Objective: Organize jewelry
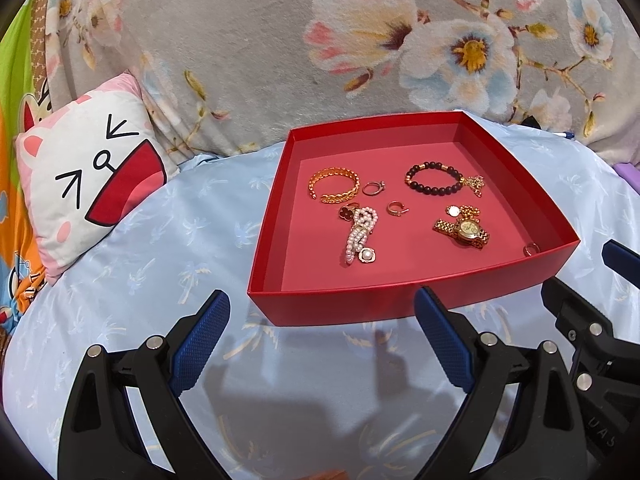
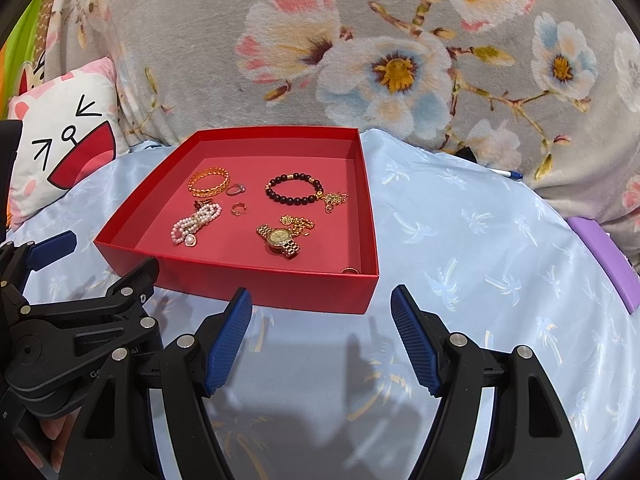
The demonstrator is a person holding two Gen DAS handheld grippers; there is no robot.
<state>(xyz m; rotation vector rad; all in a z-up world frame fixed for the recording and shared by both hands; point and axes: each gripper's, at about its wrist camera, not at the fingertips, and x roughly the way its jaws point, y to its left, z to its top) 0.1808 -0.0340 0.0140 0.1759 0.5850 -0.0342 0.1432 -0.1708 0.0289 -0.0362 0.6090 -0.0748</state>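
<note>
Red tray (image 1: 472, 128) sits on a bed with a pale blue sheet (image 1: 160, 240), soft ground, not a firm bench. All the jewelry in view lies inside it, spread apart: gold bangle (image 1: 334, 188), dark bead bracelet (image 1: 434, 180), gold watch (image 1: 464, 230), pearl strand (image 1: 360, 236), a silver ring (image 1: 373, 188), a small hoop earring (image 1: 396, 208), and one ring (image 1: 532, 249) off by itself in the near right corner.

Left gripper (image 1: 322, 340) and right gripper (image 2: 322, 336) both hover just short of the tray's near wall, jaws spread wide, nothing held in either.

This layout would fit pieces already set down in the tray or pieces waiting to be sorted further (one moment does not settle which).

Risks, as I judge them:
- The mattress gives; a push on the near wall could tilt the tray and slide the small rings.
- The fine gold chain (image 1: 474, 184) lies touching the bead bracelet; lifting one may drag the other.
- The pearl strand is bunched with a clover piece (image 1: 345, 211); a pinch there could catch both.
- The grippers sit close side by side and could knock together.
</note>
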